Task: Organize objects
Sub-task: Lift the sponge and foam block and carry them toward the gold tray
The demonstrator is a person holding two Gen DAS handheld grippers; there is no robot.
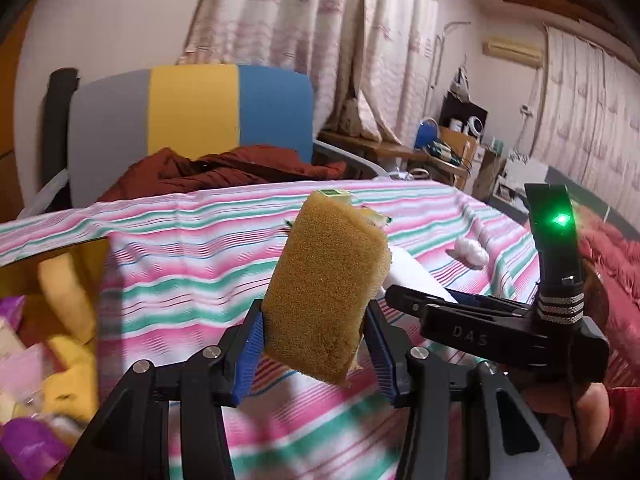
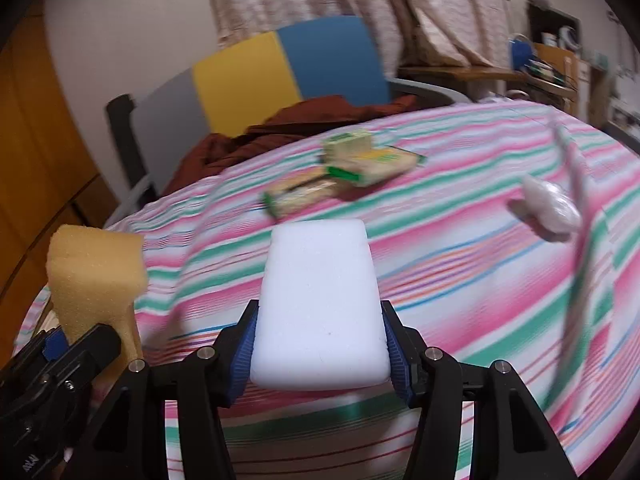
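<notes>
We grip a yellow sponge [image 1: 326,292] in the left gripper [image 1: 316,354], fingers closed on its sides, holding it upright above the striped cloth [image 1: 192,264], likely for carrying to the box [image 1: 52,320] of sponges at near left. Our right gripper [image 2: 320,354] pinches a white sponge [image 2: 320,304] the same way, just right of the yellow one. Farther off lie wrapped green-and-yellow packs [image 2: 360,160] and a white plastic bundle [image 2: 548,206]; nothing blocks the way, though each gripper crowds the other.
</notes>
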